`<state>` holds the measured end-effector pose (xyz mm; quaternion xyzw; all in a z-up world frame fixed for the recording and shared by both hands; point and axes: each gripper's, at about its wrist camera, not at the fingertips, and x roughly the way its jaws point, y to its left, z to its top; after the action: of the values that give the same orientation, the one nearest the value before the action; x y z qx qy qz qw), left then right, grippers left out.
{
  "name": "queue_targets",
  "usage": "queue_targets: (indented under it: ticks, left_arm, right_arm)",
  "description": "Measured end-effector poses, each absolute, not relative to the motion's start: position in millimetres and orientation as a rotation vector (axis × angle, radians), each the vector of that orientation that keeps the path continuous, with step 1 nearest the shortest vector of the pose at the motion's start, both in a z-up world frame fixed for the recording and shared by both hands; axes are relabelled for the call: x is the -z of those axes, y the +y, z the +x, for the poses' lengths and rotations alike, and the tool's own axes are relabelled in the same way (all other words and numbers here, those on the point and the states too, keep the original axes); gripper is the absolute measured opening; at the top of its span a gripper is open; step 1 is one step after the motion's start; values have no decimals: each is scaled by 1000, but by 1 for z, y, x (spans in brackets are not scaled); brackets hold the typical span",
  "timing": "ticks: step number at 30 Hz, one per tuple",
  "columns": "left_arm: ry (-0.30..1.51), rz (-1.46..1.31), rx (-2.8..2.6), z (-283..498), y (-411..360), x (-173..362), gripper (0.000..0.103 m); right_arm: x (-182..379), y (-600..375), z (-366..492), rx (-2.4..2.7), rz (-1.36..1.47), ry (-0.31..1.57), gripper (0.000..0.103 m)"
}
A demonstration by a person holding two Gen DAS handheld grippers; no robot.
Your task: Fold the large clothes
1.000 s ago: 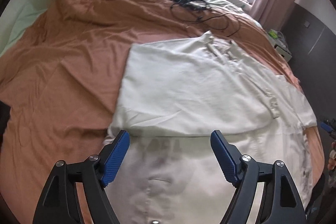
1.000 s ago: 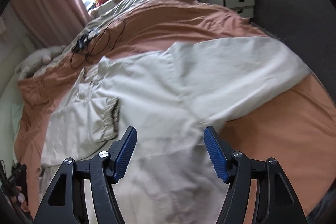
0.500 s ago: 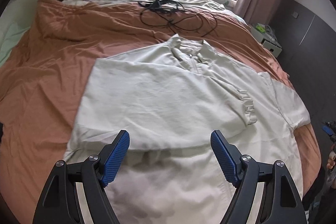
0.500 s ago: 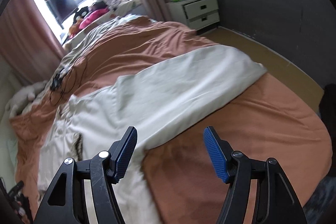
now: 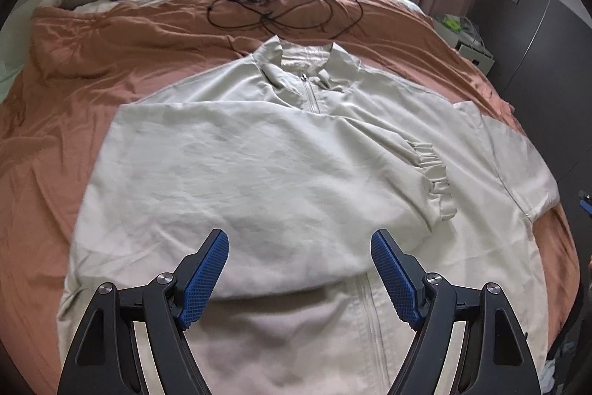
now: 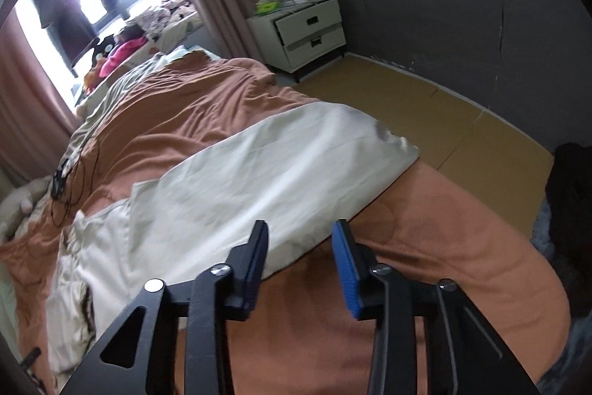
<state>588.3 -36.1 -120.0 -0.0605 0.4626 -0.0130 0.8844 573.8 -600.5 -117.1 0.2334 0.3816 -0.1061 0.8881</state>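
With the left hand-held gripper (image 5: 299, 269) released above the jacket (image 5: 296, 173) on the bed (image 5: 92, 69), the right hand-held gripper (image 6: 300, 256), just narrowing on nothing, should catch the spread sleeve (image 6: 281, 165) ahead at its near edge, cloth only.

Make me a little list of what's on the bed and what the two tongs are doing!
garment: cream zip jacket spread flat on the bed
left sleeve: folded across the chest, cuff near the zipper
right sleeve: stretched out to the bed's edge
bedcover: orange sheet
behind collar: tangled black cable
left tongs: wide open, empty
right tongs: just been closing, nothing between them yet
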Motion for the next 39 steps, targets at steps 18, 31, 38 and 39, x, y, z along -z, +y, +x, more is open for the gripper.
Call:
queue_targets:
  ticks: [18, 31, 38, 39]
  left_arm:
    - [982, -21, 36, 623, -20, 141, 81]
    - [991, -54, -21, 604, 26, 142, 81]
    - [971, -92, -24, 580, 39, 124, 81]
    - [968, -101, -20, 577, 39, 121, 81]
  right_arm:
    - [199, -645, 615, 349, 654, 863, 23]
    - [194, -669, 622, 390, 737, 795, 3]
    - [99, -639, 608, 311, 608, 672, 2]
    - [84, -633, 607, 295, 588, 658, 2]
